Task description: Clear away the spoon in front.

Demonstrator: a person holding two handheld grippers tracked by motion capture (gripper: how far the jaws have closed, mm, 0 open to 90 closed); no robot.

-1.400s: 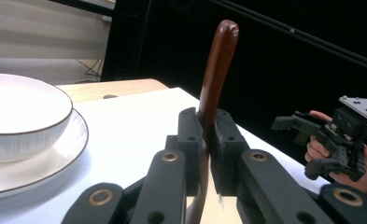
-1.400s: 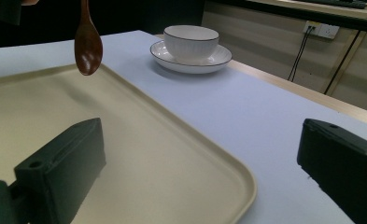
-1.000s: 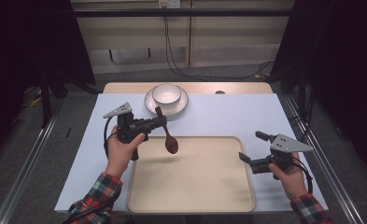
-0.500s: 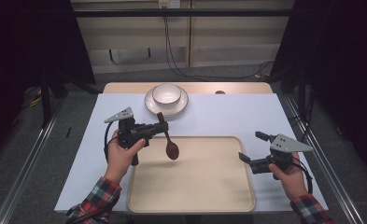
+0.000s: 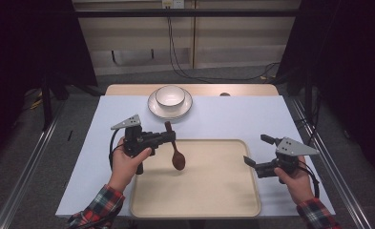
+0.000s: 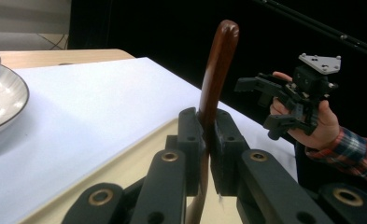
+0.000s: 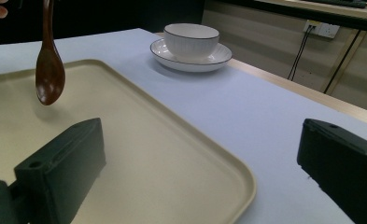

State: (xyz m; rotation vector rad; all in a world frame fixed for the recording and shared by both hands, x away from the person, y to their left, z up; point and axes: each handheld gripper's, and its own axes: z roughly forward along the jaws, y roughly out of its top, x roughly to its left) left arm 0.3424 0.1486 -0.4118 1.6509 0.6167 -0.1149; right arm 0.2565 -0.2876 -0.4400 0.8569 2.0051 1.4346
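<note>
— Pale blue cloth is spread over the table [image 5: 223, 114], and a cream tray [image 5: 213, 191] is laid at its near edge. Which step is in hand?

— A brown wooden spoon [image 5: 176, 153] is being carried over the tray's far left part. It is hung nearly upright, bowl downward and handle up, and it is judged to be on its way down onto the tray; no contact with the tray is seen, since a shadow lies apart beneath the bowl in the right gripper view.

— How is it gripped?

— The left gripper [image 5: 168, 137] is closed hard on the spoon's handle: in the left gripper view both pads [image 6: 190, 135] are pressed against the wood, with the handle end standing up above them.

— And the other tool?

— The right gripper [image 5: 255, 151] is held at the tray's right edge with its jaws spread wide and nothing between them or touched by them.

— What is called for next?

— Probably a lowering and tilting of the spoon until its bowl is laid flat on the tray, then a release. The white bowl [image 5: 170, 96] on its saucer [image 5: 154, 106] is left well apart at the far side.
</note>
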